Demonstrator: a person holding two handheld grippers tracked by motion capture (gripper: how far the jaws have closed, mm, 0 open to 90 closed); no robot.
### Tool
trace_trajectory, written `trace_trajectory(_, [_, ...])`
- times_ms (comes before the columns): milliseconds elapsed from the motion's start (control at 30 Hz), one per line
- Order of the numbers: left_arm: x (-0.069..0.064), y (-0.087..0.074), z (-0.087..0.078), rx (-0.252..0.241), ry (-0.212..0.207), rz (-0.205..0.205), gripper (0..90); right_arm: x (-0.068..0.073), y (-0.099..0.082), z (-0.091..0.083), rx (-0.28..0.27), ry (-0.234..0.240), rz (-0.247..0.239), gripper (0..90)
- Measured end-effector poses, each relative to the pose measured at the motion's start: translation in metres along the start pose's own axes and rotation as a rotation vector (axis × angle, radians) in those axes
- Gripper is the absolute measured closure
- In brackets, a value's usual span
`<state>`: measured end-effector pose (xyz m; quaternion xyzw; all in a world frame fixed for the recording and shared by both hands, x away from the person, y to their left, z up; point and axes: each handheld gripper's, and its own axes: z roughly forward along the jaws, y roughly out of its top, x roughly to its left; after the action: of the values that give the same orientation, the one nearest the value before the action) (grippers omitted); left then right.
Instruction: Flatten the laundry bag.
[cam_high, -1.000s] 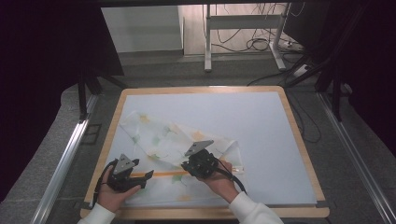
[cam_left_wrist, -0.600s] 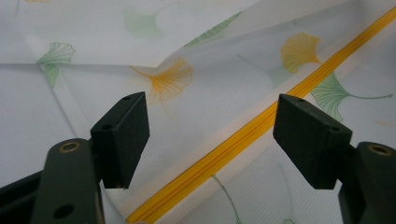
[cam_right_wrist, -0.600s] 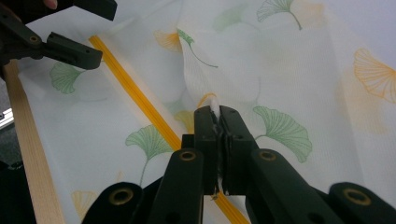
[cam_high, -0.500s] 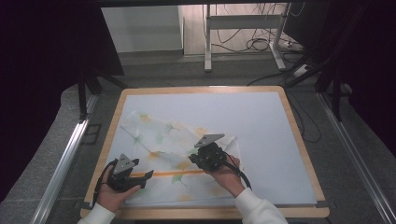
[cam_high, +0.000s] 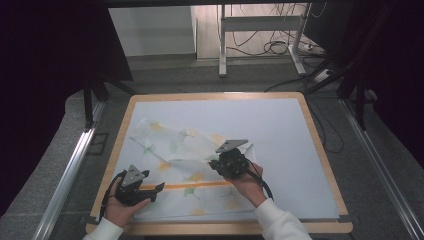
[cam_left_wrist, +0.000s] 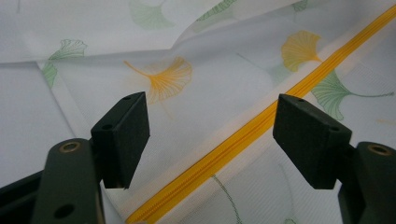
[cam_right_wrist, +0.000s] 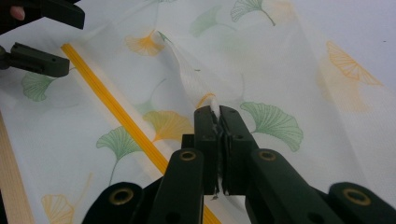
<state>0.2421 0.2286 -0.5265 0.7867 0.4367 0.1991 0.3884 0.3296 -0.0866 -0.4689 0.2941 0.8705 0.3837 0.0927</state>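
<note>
The thin white cloth printed with ginkgo leaves (cam_high: 190, 165) lies on the worktop (cam_high: 300, 150). The right claw (cam_right_wrist: 218, 122) pinches a fold of it — likely to lift and fold — while the left claw (cam_left_wrist: 212, 140) hovers spread above its yellow zipper (cam_left_wrist: 261, 126).

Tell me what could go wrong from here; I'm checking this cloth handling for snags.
The right gripper pinches only a thin fold of the leaf-print mesh cloth, so the fabric might slip out or stretch if pulled. The left gripper stands open over the yellow zipper and pins nothing, so the whole cloth could slide across the table instead of unfolding.
</note>
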Motion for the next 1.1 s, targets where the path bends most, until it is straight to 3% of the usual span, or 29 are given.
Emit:
trace_trajectory(700, [-0.001, 0.0, 0.0, 0.007, -0.001, 0.015, 27.1, -0.025, -0.005, -0.011, -0.042, -0.05, 0.06, 85.7])
trace_trajectory(1100, [-0.001, 0.0, 0.001, 0.008, -0.004, 0.017, 27.1, -0.032, -0.005, -0.018, -0.06, -0.07, 0.079, 85.7])
